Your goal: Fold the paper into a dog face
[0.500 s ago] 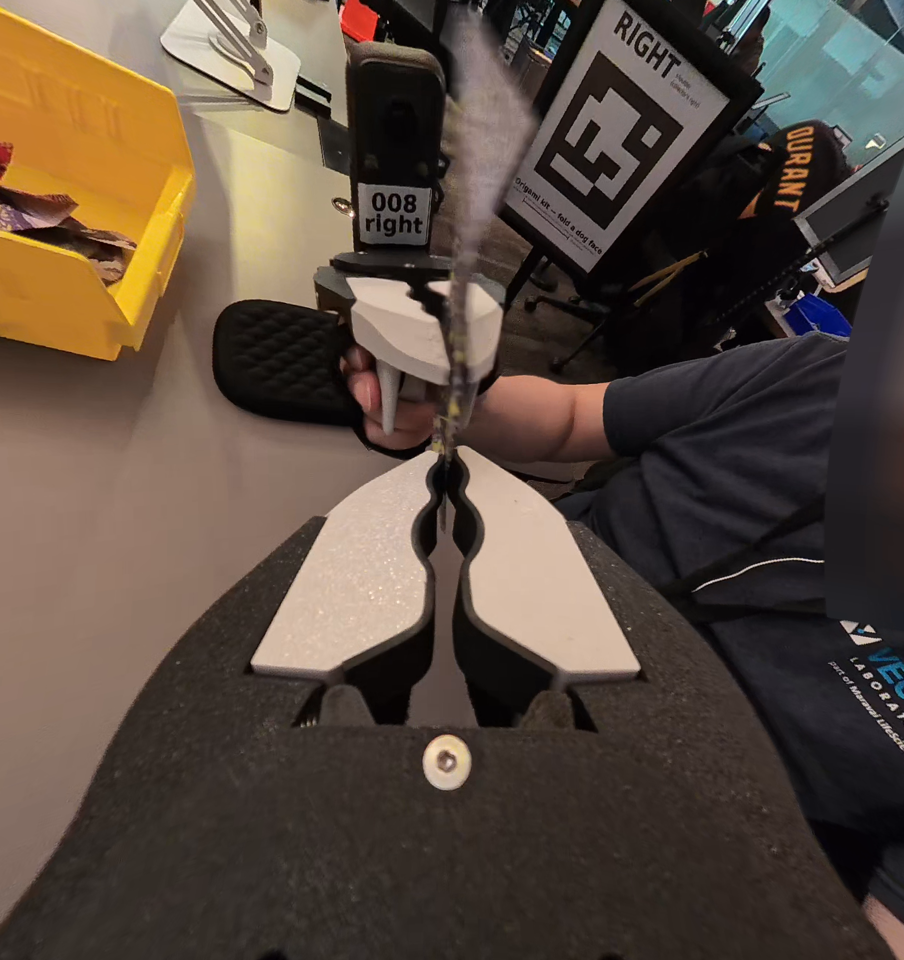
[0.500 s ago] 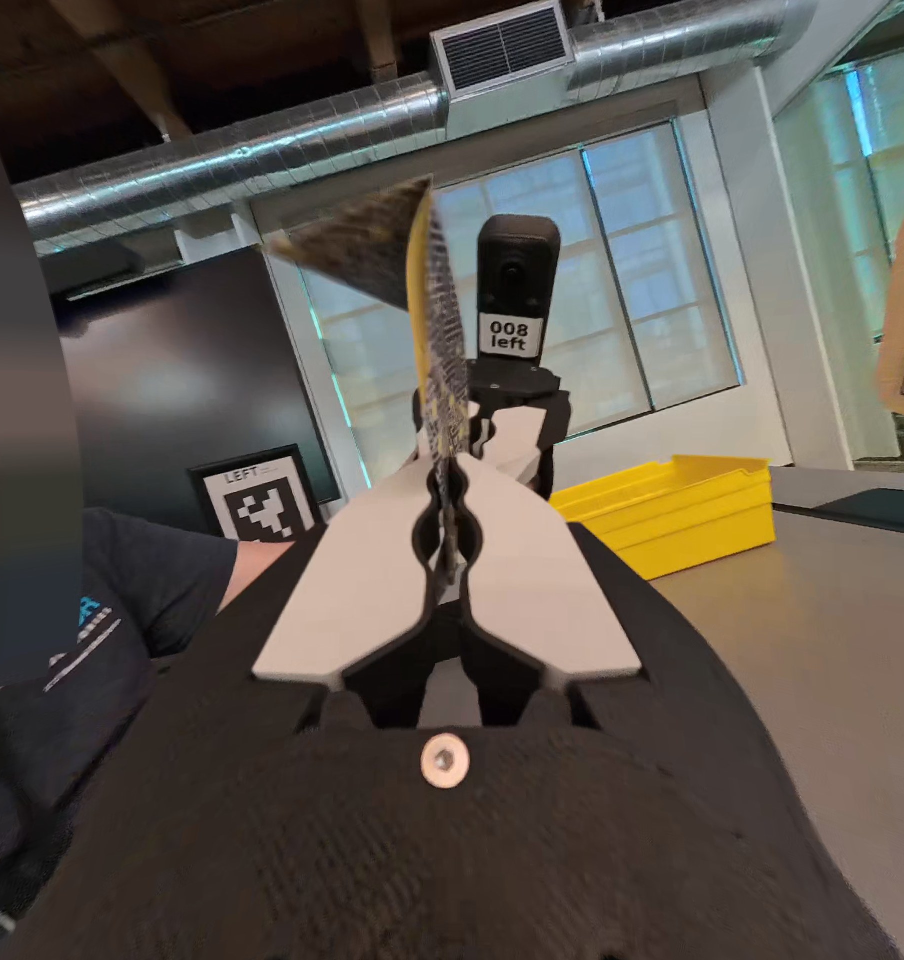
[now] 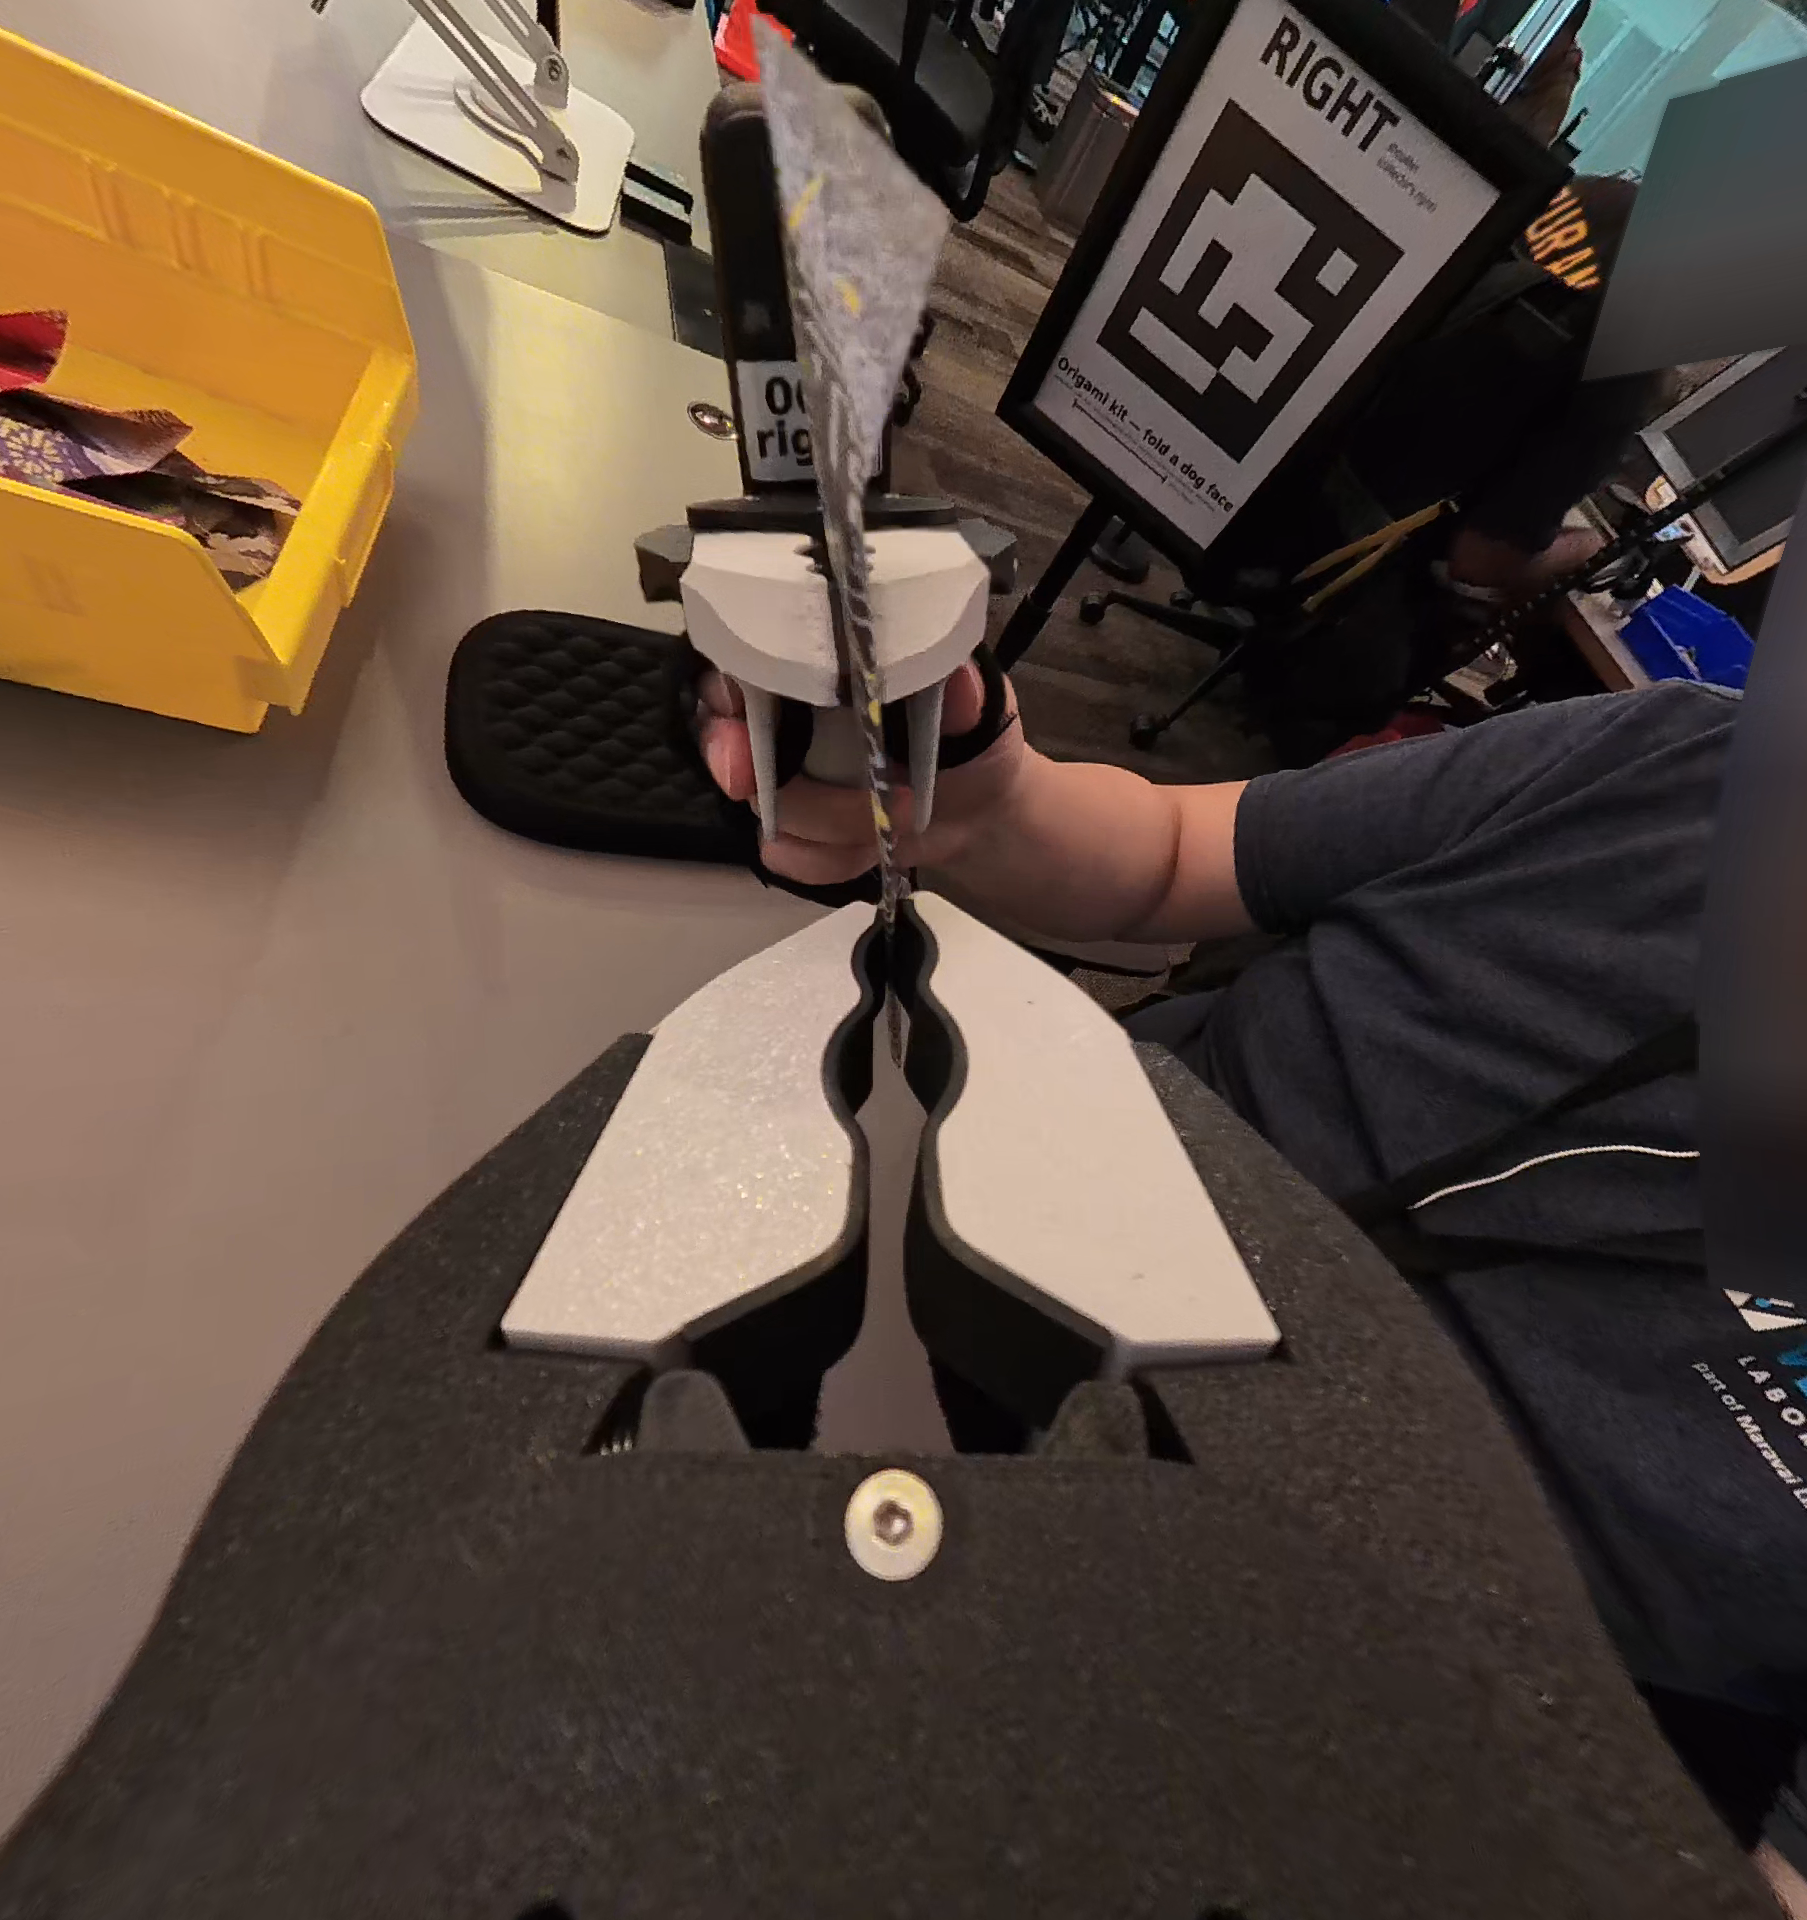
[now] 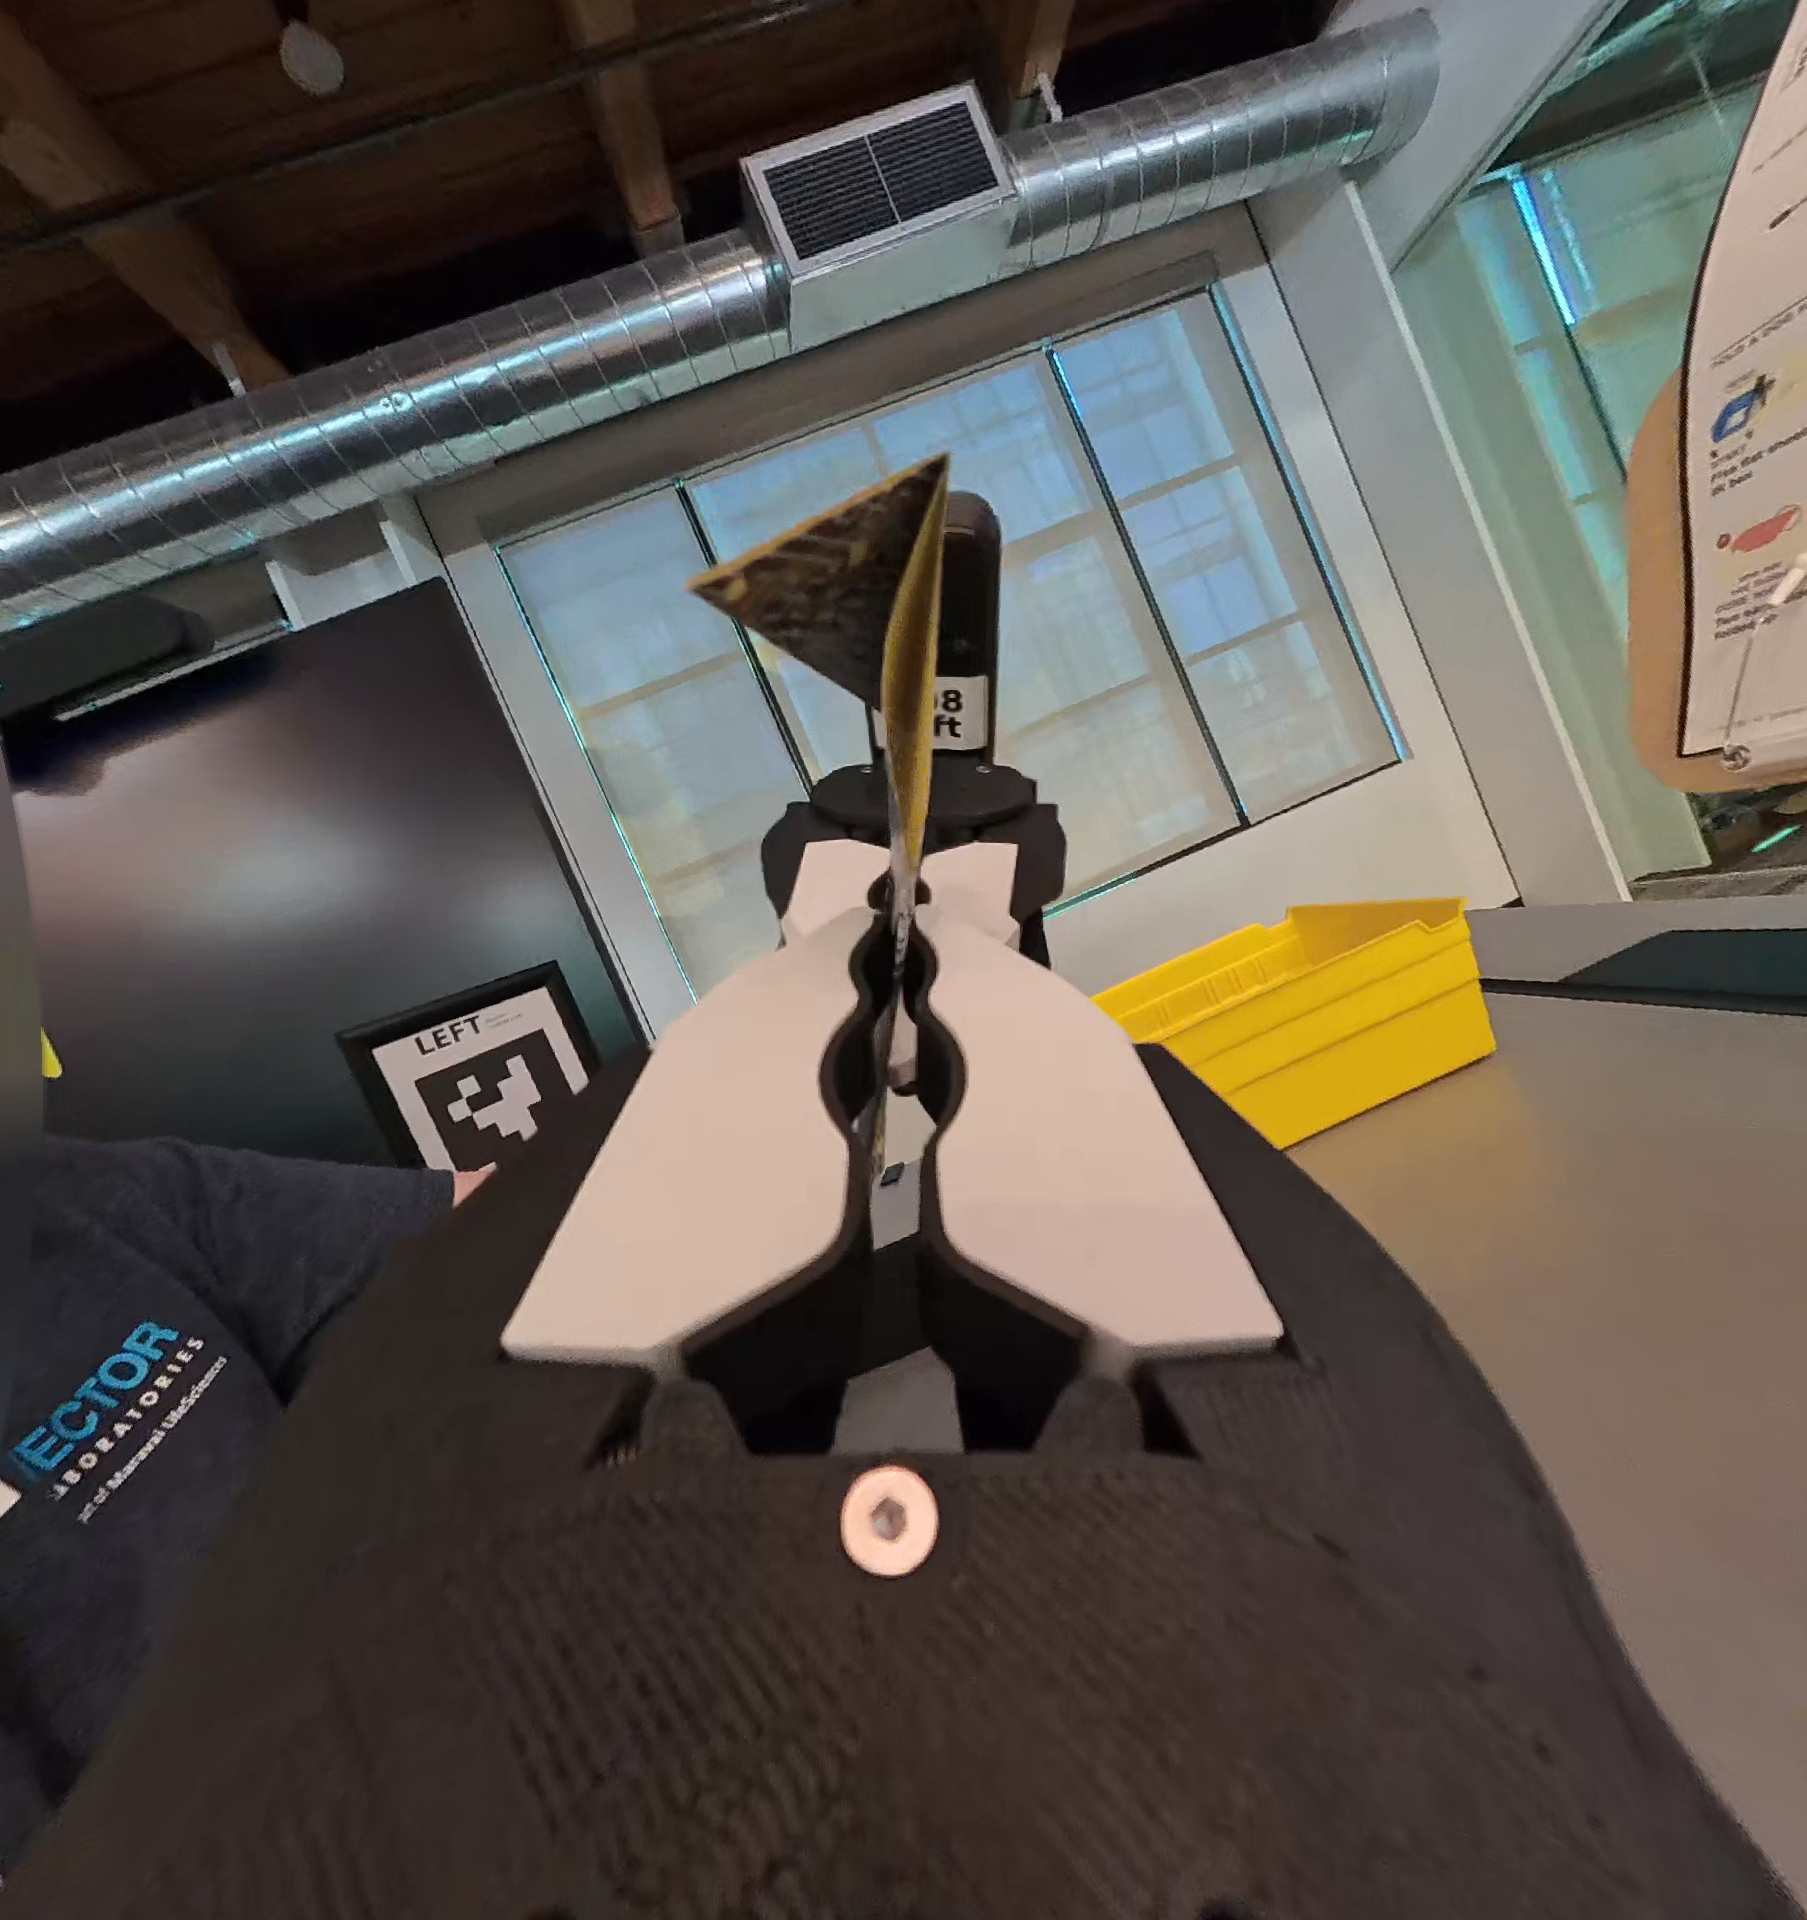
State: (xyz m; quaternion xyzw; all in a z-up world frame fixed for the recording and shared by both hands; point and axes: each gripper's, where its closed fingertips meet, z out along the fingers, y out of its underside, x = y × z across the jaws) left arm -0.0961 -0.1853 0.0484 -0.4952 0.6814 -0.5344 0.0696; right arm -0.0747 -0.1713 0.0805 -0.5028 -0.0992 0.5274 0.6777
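The paper (image 3: 857, 312) hangs in the air above the bench (image 3: 203, 987), seen nearly edge-on and upright, its long axis rising from the pinch points. The left gripper (image 3: 894, 935) is clamped on its lower edge; the right gripper (image 4: 894, 935), directly opposite and nose to nose with it, pinches the same edge (neither is nearer). A folded flap leans off the top.

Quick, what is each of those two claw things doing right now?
Left gripper: shut on the folded patterned paper.
Right gripper: shut on the same paper, held upright between both, off the table.
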